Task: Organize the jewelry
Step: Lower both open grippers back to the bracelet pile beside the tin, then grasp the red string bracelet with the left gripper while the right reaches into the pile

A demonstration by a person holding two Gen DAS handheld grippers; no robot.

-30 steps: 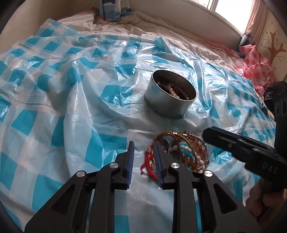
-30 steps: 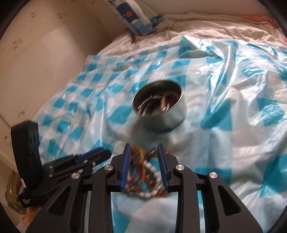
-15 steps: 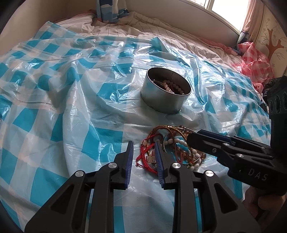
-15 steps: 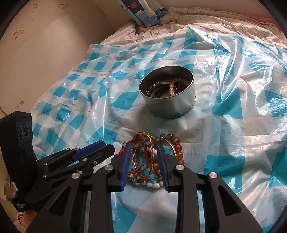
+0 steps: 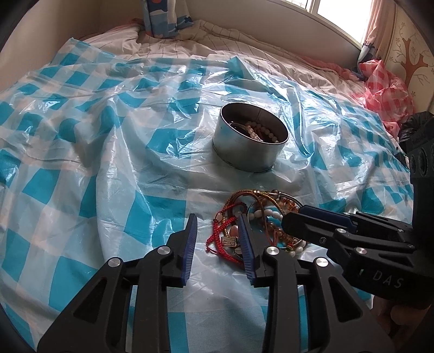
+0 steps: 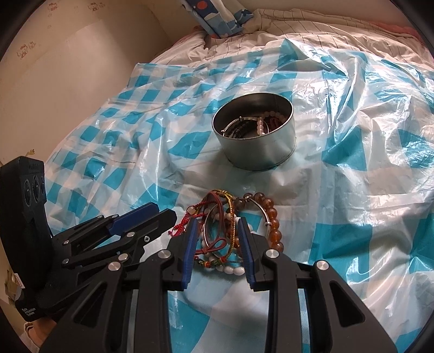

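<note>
A heap of bracelets (image 6: 233,230) lies on the blue-checked plastic sheet: red cords, white beads, amber beads, a metal bangle. It also shows in the left wrist view (image 5: 255,222). A round metal tin (image 6: 257,135) with several bracelets inside stands beyond it, also in the left wrist view (image 5: 251,141). My right gripper (image 6: 217,230) is open, its fingers on either side of the middle of the heap. My left gripper (image 5: 217,230) is open at the heap's left edge, by the red cord bracelet (image 5: 217,239).
The plastic sheet (image 5: 108,163) is wrinkled over a bed. A pink checked bag (image 5: 385,89) lies at the far right, a blue patterned pillow (image 6: 217,16) at the back. A beige wall (image 6: 67,68) runs along the left.
Both grippers have come down and closer to the heap. The right gripper's fingers now stand around the bracelets. The tin has not moved.
</note>
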